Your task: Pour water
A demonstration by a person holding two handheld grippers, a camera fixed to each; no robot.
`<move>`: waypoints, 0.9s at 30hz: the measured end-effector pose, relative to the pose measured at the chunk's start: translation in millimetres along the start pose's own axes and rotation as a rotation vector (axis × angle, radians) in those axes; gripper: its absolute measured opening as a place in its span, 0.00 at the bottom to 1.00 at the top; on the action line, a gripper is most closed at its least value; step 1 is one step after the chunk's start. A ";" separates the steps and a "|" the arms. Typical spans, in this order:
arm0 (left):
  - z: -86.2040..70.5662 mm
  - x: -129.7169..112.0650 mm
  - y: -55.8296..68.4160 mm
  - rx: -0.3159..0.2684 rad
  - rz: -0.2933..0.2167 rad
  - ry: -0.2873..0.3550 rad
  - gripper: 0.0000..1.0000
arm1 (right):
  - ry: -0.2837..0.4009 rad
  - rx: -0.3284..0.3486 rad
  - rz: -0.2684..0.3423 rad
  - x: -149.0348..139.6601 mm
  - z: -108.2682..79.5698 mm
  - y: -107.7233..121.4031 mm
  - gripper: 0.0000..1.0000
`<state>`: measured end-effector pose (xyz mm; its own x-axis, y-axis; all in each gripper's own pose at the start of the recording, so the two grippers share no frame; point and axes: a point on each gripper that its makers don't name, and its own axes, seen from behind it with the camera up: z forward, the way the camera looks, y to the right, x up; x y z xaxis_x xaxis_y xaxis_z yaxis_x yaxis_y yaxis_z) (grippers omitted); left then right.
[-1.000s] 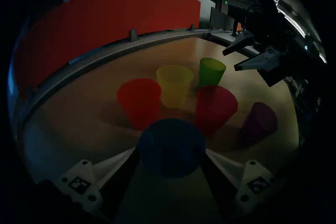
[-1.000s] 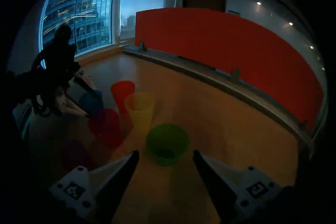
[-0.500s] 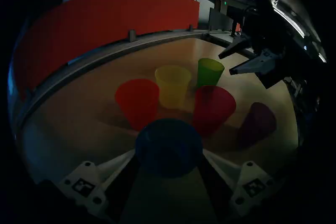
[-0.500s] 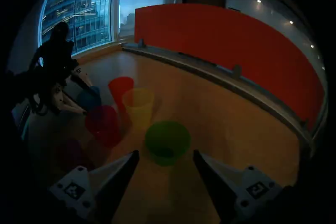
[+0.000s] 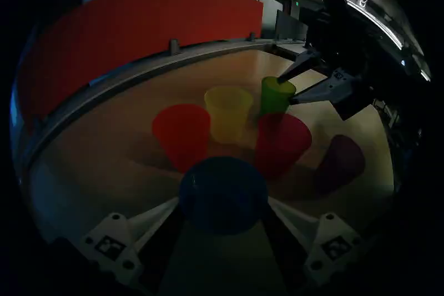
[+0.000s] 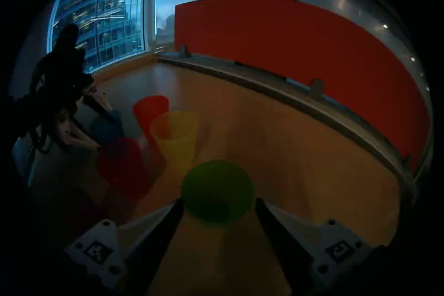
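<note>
Warm wooden tabletop [image 6: 311, 174] runs up to a long red partition [image 6: 333, 40], with tall windows [image 6: 111, 13] at one end, all in dim light. Six cups cluster round a yellow cup [image 5: 228, 110]. In the left gripper view, a red cup [image 5: 182, 132] stands just left of it and a green cup [image 5: 276, 95] just right and behind. A dark red cup [image 5: 282, 140] stands right and in front, with a purple cup [image 5: 341, 160] beyond that. A blue cup [image 5: 223, 193] sits directly in front of it. The left gripper [image 5: 223, 202] has its jaws close against the blue cup's sides; I cannot tell whether they press. The right gripper [image 6: 218, 202] has its jaws spread, with the green cup between the tips. Whether any cup holds water is too dark to tell.
</note>
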<state>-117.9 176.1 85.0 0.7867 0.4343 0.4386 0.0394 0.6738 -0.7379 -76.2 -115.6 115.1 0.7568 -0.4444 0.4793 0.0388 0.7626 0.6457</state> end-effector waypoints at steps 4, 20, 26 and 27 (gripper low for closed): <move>0.1 0.0 -0.2 0.000 0.000 0.000 0.89 | -0.005 0.002 0.001 1.1 8.9 -0.3 1.00; -0.9 0.2 0.0 -0.001 -0.004 0.002 0.87 | -0.004 0.001 -0.005 1.7 23.8 -0.7 0.91; -1.2 -0.4 -0.6 0.003 -0.004 0.001 0.87 | 0.004 -0.006 -0.013 1.5 19.0 0.5 0.91; -1.3 -0.3 -0.6 0.004 -0.004 0.002 0.87 | 0.006 -0.006 -0.012 2.3 17.5 0.3 0.91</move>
<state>-117.3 174.8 84.7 0.7878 0.4303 0.4408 0.0403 0.6780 -0.7339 -85.8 -124.7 126.8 0.7601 -0.4507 0.4681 0.0521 0.7603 0.6475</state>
